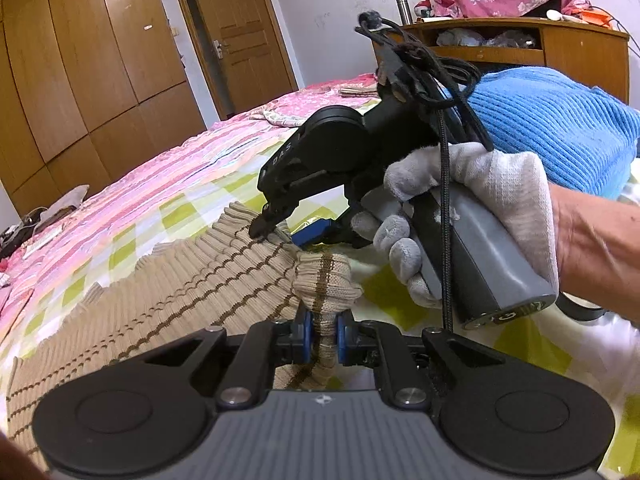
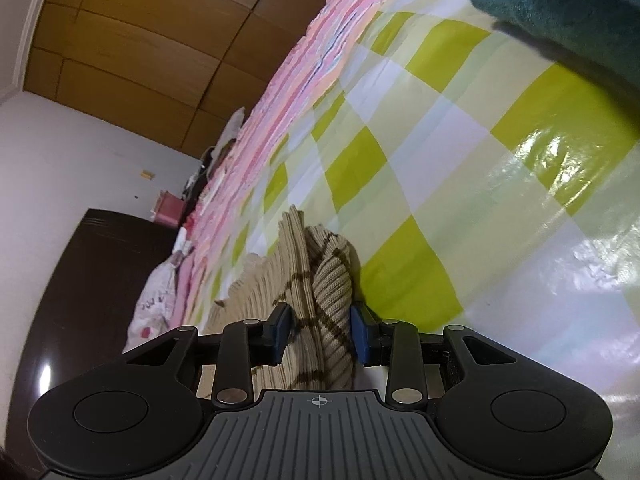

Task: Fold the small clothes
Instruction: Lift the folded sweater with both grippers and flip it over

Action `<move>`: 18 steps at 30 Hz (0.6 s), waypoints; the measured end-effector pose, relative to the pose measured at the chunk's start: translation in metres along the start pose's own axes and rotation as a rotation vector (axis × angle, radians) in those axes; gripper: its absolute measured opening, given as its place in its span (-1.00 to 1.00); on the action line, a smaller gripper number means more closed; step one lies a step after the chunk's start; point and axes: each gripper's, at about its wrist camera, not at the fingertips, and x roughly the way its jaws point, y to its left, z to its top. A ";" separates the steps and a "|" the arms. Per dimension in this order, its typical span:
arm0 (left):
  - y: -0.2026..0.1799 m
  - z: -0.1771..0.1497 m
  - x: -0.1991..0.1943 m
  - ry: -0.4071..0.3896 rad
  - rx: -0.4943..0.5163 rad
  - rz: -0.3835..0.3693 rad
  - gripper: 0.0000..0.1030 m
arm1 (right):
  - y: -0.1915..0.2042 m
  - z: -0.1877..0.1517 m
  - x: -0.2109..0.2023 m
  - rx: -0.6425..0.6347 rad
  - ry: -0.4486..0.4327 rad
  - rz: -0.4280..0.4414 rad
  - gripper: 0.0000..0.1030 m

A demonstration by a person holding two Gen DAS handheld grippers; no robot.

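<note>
A beige ribbed knit garment (image 1: 168, 292) with brown stripes lies on a green-and-white checked sheet (image 1: 520, 344). My left gripper (image 1: 323, 338) is shut on a bunched corner of it. The right gripper (image 1: 266, 228), held by a white-gloved hand (image 1: 472, 204), pinches the garment's far edge a short way beyond. In the right wrist view the right gripper (image 2: 320, 330) is shut on a thick fold of the same garment (image 2: 316, 280), the blue pads pressing both sides of it.
A blue knit garment (image 1: 552, 120) lies on the bed to the right; it shows dark at the top right in the right wrist view (image 2: 560, 12). A pink striped bedspread (image 1: 132, 196) lies beyond. A wooden wardrobe (image 1: 80, 60) and headboard shelf (image 1: 520, 44) stand behind.
</note>
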 end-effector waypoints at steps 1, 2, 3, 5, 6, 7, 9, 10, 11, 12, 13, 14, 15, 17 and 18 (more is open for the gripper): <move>0.001 0.000 0.000 0.002 -0.006 -0.005 -0.63 | -0.002 0.001 0.000 0.007 0.000 0.008 -0.36; 0.001 0.000 0.000 0.004 -0.011 -0.009 -0.63 | -0.003 0.001 -0.001 0.018 0.000 0.021 -0.34; 0.001 0.000 0.000 0.004 -0.013 -0.011 -0.63 | -0.005 0.001 -0.001 0.032 0.000 0.035 -0.31; 0.002 0.000 0.000 0.004 -0.012 -0.012 -0.63 | -0.009 0.002 -0.002 0.055 0.000 0.063 -0.21; 0.001 0.000 0.001 0.004 -0.011 -0.012 -0.63 | -0.008 0.002 -0.002 0.052 0.001 0.065 -0.19; 0.001 0.000 0.001 0.004 -0.011 -0.012 -0.63 | -0.005 0.002 -0.001 0.034 0.002 0.055 -0.19; 0.001 0.000 0.000 0.004 -0.011 -0.010 -0.63 | 0.002 0.000 0.000 -0.016 -0.005 0.015 -0.26; 0.001 0.000 0.000 0.003 -0.013 -0.009 -0.63 | 0.006 -0.002 0.001 -0.040 -0.009 0.001 -0.26; 0.001 0.000 -0.001 0.002 -0.014 -0.008 -0.63 | 0.009 -0.004 0.002 -0.056 -0.014 -0.010 -0.32; 0.000 0.000 -0.001 0.000 -0.017 -0.008 -0.63 | 0.011 -0.005 0.003 -0.062 -0.013 -0.021 -0.45; 0.000 0.000 -0.001 -0.003 -0.018 -0.007 -0.63 | 0.012 -0.006 0.004 -0.064 -0.009 -0.029 -0.52; 0.001 0.000 -0.002 -0.007 -0.019 -0.006 -0.63 | 0.011 -0.006 0.005 -0.055 -0.009 -0.029 -0.59; 0.002 0.000 -0.003 -0.011 -0.021 -0.005 -0.63 | 0.008 -0.006 0.004 -0.041 -0.010 -0.023 -0.64; 0.005 -0.001 -0.007 -0.021 -0.032 -0.005 -0.63 | 0.007 -0.006 0.002 -0.020 -0.015 -0.013 -0.68; 0.006 -0.001 -0.008 -0.028 -0.043 -0.006 -0.63 | 0.007 -0.006 0.000 -0.018 -0.021 -0.005 -0.69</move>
